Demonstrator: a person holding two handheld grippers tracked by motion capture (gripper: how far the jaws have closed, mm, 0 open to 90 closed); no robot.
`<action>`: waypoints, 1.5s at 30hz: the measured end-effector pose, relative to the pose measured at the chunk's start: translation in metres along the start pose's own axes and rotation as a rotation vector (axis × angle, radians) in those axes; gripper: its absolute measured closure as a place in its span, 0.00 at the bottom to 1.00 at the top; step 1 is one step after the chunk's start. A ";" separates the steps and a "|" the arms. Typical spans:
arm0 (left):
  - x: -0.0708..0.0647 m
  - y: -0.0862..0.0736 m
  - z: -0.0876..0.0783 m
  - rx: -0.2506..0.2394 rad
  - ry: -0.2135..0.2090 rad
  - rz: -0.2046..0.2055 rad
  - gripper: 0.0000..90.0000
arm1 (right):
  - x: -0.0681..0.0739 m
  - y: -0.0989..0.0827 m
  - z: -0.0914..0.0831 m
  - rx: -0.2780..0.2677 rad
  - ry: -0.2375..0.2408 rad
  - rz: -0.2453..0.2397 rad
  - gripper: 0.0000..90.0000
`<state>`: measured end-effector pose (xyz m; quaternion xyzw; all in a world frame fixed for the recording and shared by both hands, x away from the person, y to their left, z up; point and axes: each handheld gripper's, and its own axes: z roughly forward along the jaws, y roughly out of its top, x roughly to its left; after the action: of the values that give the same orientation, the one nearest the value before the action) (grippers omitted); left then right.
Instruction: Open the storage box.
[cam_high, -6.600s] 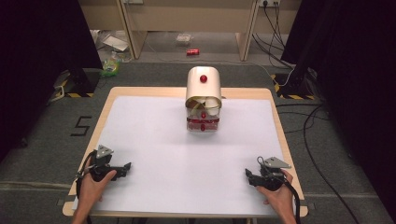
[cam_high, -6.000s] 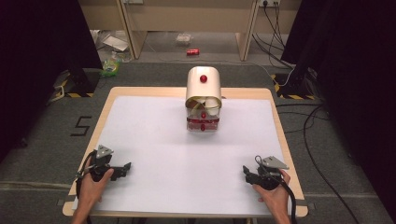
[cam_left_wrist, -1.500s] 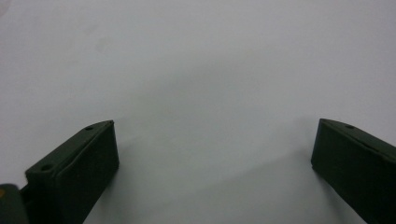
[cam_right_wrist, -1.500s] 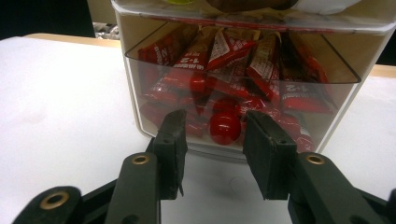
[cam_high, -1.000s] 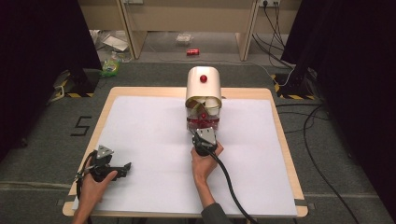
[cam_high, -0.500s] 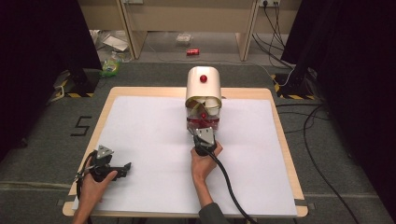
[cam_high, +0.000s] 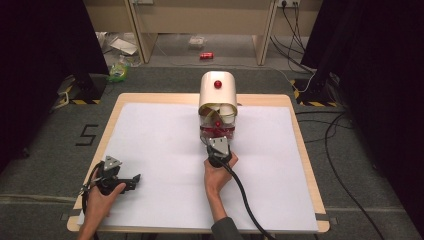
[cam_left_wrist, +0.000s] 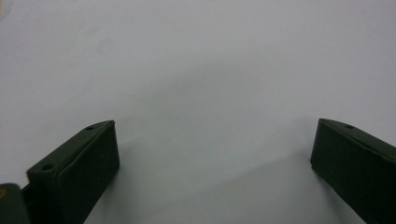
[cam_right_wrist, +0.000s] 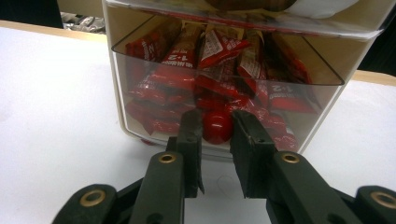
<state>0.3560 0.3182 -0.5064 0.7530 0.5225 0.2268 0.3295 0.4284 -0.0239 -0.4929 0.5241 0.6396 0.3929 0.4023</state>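
A cream round-topped dispenser (cam_high: 218, 92) stands at the table's far middle, with a red ball (cam_high: 218, 84) on top. Its clear bottom drawer (cam_right_wrist: 140, 93) is packed with several red snack packets (cam_right_wrist: 173, 70). My right gripper (cam_high: 216, 140) is held against the drawer front. Its jaws have just been closing, and in the right gripper view they (cam_right_wrist: 216, 133) press on both sides of the drawer's red knob (cam_right_wrist: 217, 123). My left gripper (cam_high: 134, 181) rests at the front left of the white table cover. Its jaws (cam_left_wrist: 215, 149) stand wide open over bare surface.
The white sheet (cam_high: 150, 145) covers nearly the whole wooden table (cam_high: 305, 165). The right gripper's cable (cam_high: 240, 190) trails back across the front edge. On the floor beyond lie a red can (cam_high: 206, 55), litter (cam_high: 119, 70) and cables (cam_high: 340, 165).
Six seconds ago the right hand was at the front right corner; now it is at the dispenser's drawer. Over the last second it has stayed there. The left hand has not moved.
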 end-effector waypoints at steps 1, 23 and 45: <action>0.000 0.000 0.000 0.000 0.000 0.000 0.01 | 0.000 0.000 0.000 -0.001 0.001 0.000 0.82; -0.001 0.000 -0.001 -0.004 0.006 0.012 0.01 | 0.005 -0.004 -0.010 -0.032 -0.030 0.002 0.85; -0.001 0.000 -0.001 -0.004 0.004 0.010 0.01 | 0.007 0.000 -0.001 0.004 -0.045 0.006 0.82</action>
<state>0.3551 0.3177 -0.5061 0.7544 0.5190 0.2309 0.3289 0.4267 -0.0172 -0.4932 0.5357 0.6296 0.3808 0.4143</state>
